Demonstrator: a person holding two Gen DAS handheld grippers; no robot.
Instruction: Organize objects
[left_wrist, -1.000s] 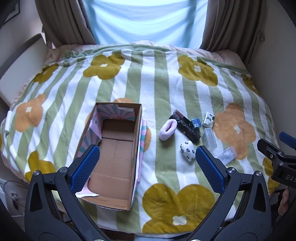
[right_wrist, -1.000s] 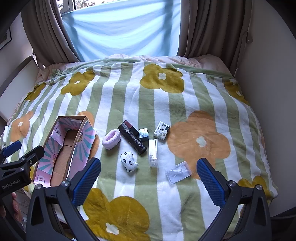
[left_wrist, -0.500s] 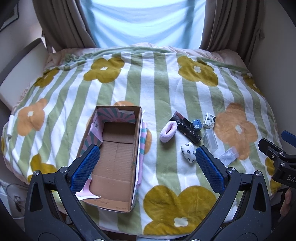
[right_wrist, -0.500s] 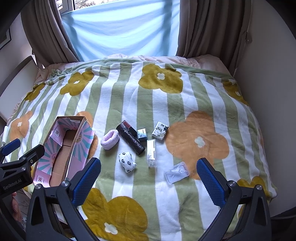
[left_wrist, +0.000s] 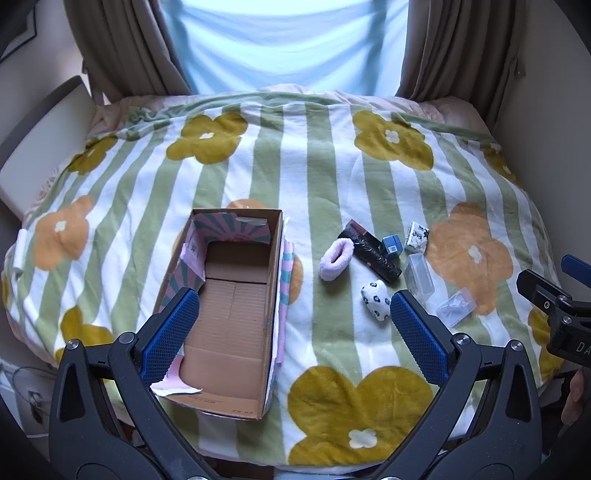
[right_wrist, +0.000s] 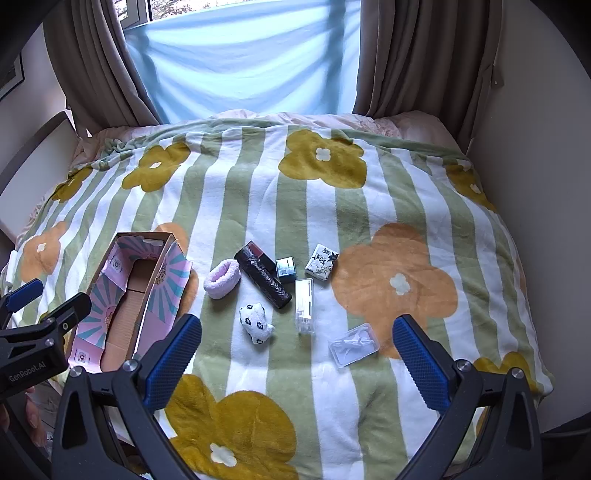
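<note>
Left hand-held gripper (left_wrist: 295, 321) and right hand-held gripper (right_wrist: 297, 350) hung nearest, both spread wide and holding nothing. Beyond them, on the floral blanket (right_wrist: 369, 387), the open cardboard box (left_wrist: 229, 332) lay at 9 o'clock of the clustered items: spotted sock (right_wrist: 256, 319), clear case (right_wrist: 354, 344), pink sock (right_wrist: 221, 277), black roll (right_wrist: 266, 281), blue box (right_wrist: 286, 267) and patterned packet (right_wrist: 322, 261) farthest.
</note>
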